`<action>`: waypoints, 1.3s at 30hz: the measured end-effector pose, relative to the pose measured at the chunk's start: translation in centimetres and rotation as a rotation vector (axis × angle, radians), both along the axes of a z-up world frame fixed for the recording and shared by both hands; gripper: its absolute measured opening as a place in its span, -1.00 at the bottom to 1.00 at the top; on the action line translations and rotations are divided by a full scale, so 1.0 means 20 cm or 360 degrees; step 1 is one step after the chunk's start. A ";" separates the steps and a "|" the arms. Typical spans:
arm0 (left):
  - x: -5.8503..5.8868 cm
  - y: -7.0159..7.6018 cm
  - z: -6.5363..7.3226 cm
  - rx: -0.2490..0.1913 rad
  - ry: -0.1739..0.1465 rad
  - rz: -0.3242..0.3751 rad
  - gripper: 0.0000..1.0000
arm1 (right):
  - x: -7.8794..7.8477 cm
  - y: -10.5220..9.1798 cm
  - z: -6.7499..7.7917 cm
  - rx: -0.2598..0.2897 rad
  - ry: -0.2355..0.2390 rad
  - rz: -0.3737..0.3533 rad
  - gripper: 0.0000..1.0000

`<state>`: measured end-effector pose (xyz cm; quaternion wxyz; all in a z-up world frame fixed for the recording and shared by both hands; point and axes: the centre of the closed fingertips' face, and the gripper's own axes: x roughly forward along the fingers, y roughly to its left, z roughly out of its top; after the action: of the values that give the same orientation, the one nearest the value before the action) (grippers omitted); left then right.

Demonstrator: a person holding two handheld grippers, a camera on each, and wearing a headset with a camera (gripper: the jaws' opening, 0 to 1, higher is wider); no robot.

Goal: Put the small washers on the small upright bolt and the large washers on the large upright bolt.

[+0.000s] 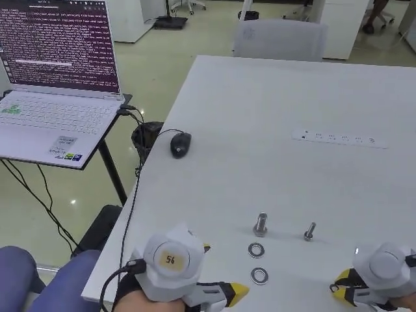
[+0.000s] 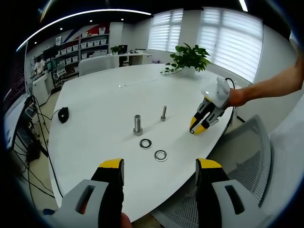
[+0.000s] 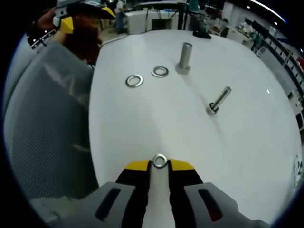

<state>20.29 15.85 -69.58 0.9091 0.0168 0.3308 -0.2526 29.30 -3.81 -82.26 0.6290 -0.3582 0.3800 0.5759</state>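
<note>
The large upright bolt [image 1: 260, 224] and the small upright bolt [image 1: 310, 231] stand side by side near the table's front edge. Two larger washers [image 1: 256, 249] [image 1: 259, 275] lie flat just in front of the large bolt. My right gripper [image 3: 159, 164] is shut on a small washer [image 3: 159, 161], held on edge between its yellow tips, well short of the small bolt [image 3: 219, 99]. It hovers at the table's near right edge [image 1: 338, 287]. My left gripper [image 2: 160, 166] is open with nothing between its jaws, low at the front edge, facing the washers [image 2: 160, 155] and the large bolt [image 2: 137, 125].
A black mouse [image 1: 180, 143] with its cable lies at the table's left edge. A white power strip [image 1: 341, 138] lies further back on the right. An open laptop [image 1: 55, 97] sits on a stand to the left of the table. A grey chair [image 1: 279, 39] stands at the far end.
</note>
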 end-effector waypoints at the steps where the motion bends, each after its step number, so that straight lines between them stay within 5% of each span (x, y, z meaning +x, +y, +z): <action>1: 0.00 0.00 0.00 -0.0003 -0.0001 0.0001 0.21 | 0.00 0.00 0.00 0.0000 0.0002 0.0001 -0.68; 12: 0.01 -0.01 0.01 -0.0003 -0.0005 -0.0001 0.20 | 0.00 0.00 0.00 0.0015 -0.0005 -0.0012 -0.71; 39: 0.00 0.03 0.00 -0.0006 0.0003 0.0025 0.20 | 0.09 0.05 0.05 0.0181 0.0053 -0.0302 -0.71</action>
<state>20.31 16.41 -69.60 0.9108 0.0124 0.3313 -0.2460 31.08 -2.90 -81.24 0.6937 -0.2747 0.3893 0.5402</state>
